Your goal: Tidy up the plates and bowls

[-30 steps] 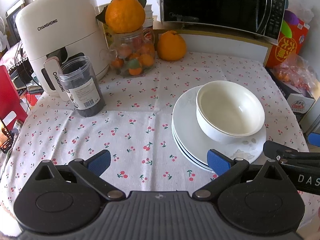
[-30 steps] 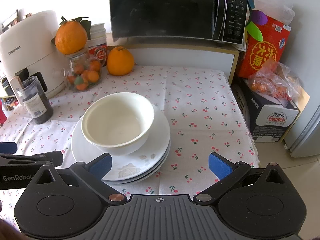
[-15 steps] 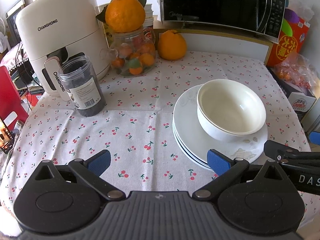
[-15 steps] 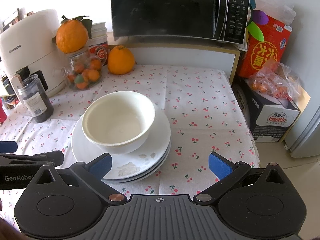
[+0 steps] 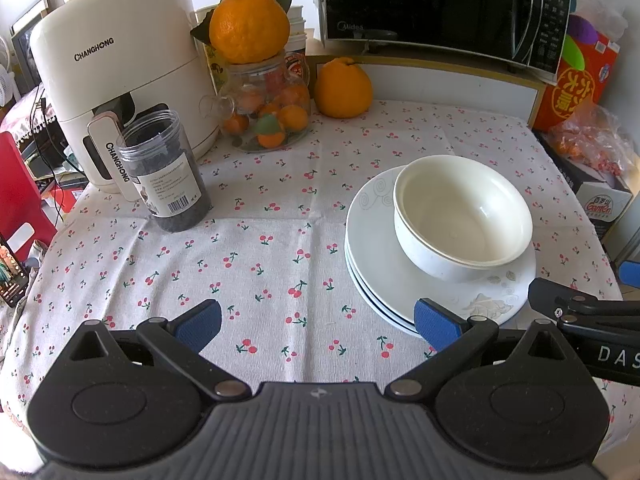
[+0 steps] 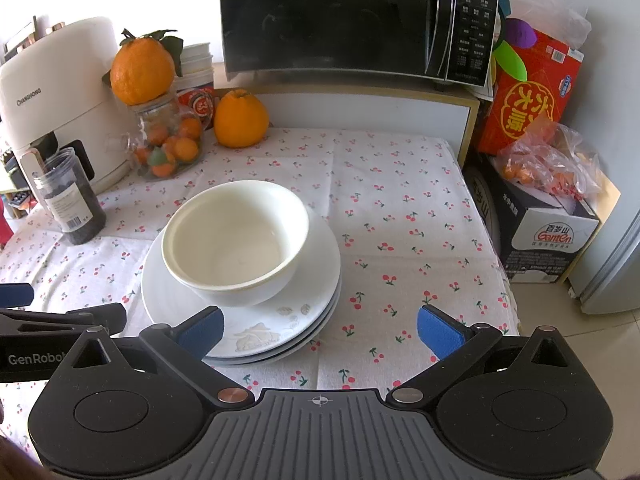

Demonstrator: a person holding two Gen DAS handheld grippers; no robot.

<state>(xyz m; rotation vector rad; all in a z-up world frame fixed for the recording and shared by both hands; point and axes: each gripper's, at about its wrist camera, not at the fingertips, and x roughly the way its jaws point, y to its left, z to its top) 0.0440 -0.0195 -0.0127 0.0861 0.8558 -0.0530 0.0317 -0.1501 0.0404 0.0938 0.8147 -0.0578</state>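
One white bowl [image 6: 236, 240] sits upright and empty on a stack of white plates [image 6: 316, 312], toward the right half of the cherry-print tablecloth [image 5: 256, 256], nearer its front edge than its back. By the look of it the stacking is done or close to it. There may be two bowls nested, since a doubled rim line shows, but I cannot be sure. The plates are glossy, with a faint grey leaf pattern near the front rim; the pile lies level.

Both tools hover low at the front edge. The left gripper [image 5: 318, 320] has its blue pads spread wide, holding nothing, and the right gripper [image 6: 320, 326] is likewise apart and empty, its left pad over the plates' front rim. Any next move, I judge, would need a pinch on that thin rim.

Behind stand a dark jar [image 5: 164, 176], a glass jar of oranges [image 5: 268, 120], an air fryer [image 5: 116, 68] and a microwave [image 6: 352, 16].
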